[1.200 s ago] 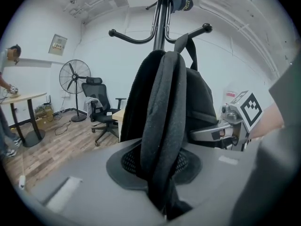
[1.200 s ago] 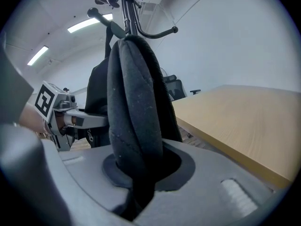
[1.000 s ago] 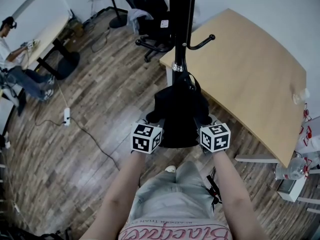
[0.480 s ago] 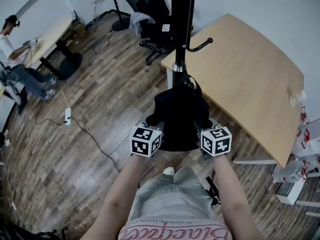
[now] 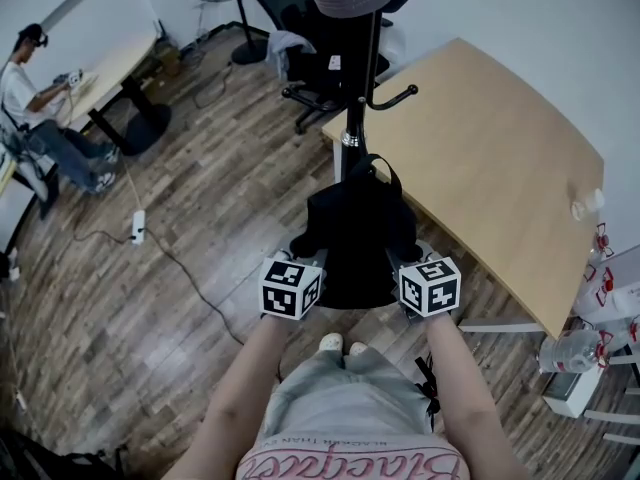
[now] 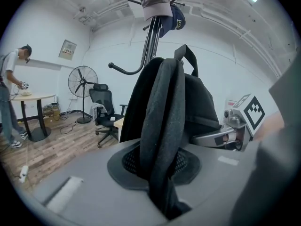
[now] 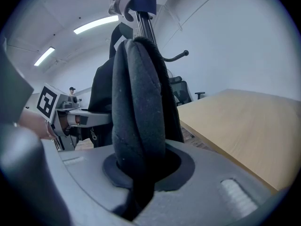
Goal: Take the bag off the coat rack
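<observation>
Left gripper (image 6: 160, 185): the jaws are narrow and clamped on a dark shoulder strap (image 6: 162, 126), which rises upright between them. Right gripper (image 7: 138, 175): the jaws are likewise narrow and clamped on the other shoulder strap (image 7: 138, 102), a thicker padded one.

Both grippers sit side by side at about the same height, so neither hand is nearer. The black bag (image 5: 358, 230) lies directly ahead of them and between them. Its long axis is upright.

The top loop (image 5: 383, 168) stands up at the far end of the bag, just beside the pole of the coat rack (image 5: 348, 118). In the left gripper view the loop appears clear of any hook. The curved hook (image 5: 395, 95) higher up the pole carries nothing.

Judgement: the bag is supported by the two grips, on the near side of the pole. The coming move turns on drawing it toward the person, away from the pole.

Beyond the rack are the wooden table (image 5: 500, 168) and an office chair (image 5: 310, 68).
</observation>
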`<state>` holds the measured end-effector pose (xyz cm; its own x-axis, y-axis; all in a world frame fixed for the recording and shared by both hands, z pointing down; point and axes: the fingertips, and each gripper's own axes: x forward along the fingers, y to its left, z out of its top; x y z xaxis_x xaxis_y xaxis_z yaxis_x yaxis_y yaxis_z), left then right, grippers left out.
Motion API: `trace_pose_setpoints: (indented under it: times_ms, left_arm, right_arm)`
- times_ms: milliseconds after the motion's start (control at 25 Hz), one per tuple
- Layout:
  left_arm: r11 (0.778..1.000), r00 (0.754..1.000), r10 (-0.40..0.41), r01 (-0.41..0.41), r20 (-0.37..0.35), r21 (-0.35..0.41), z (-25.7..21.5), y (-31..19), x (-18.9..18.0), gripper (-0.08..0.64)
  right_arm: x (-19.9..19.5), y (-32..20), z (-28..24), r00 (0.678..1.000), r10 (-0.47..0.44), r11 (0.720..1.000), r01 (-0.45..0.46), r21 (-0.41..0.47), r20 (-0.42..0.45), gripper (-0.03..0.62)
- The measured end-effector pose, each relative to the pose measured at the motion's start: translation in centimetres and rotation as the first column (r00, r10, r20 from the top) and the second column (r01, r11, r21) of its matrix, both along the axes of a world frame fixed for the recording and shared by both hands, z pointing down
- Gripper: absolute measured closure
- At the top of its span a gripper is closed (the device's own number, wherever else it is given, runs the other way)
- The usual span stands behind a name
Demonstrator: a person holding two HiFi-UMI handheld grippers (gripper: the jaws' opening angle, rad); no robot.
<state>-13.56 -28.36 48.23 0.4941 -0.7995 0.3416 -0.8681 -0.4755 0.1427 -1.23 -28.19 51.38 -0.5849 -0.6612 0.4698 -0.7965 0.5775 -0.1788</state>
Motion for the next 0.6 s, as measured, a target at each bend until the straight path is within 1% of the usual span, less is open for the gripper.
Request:
trace_pose_setpoints:
  times_ms: [280, 440, 600]
  left_arm:
    - [1.000, 1.000, -0.014, 0.014, -0.014, -0.009, -0.8, 1.6, 0.8, 0.485]
    - [1.000, 1.000, 0.003, -0.003, -0.012, -0.004, -1.0, 2.0, 1.5, 0.485]
    - [1.000, 0.999, 0.031, -0.031, -0.008, 0.003, -1.2, 2.2, 2.5, 0.485]
  right_arm:
    - [0.8, 1.4, -0.8, 1.000, -0.018, 1.000, 0.018, -0.003, -0.024, 0.549]
    - [1.5, 1.9, -0.8, 1.000, -0.004, 1.000, 0.004, -0.001, -0.024, 0.549]
    - [2.5, 2.5, -0.9, 0.999, 0.029, 1.000, -0.029, 0.004, -0.016, 0.549]
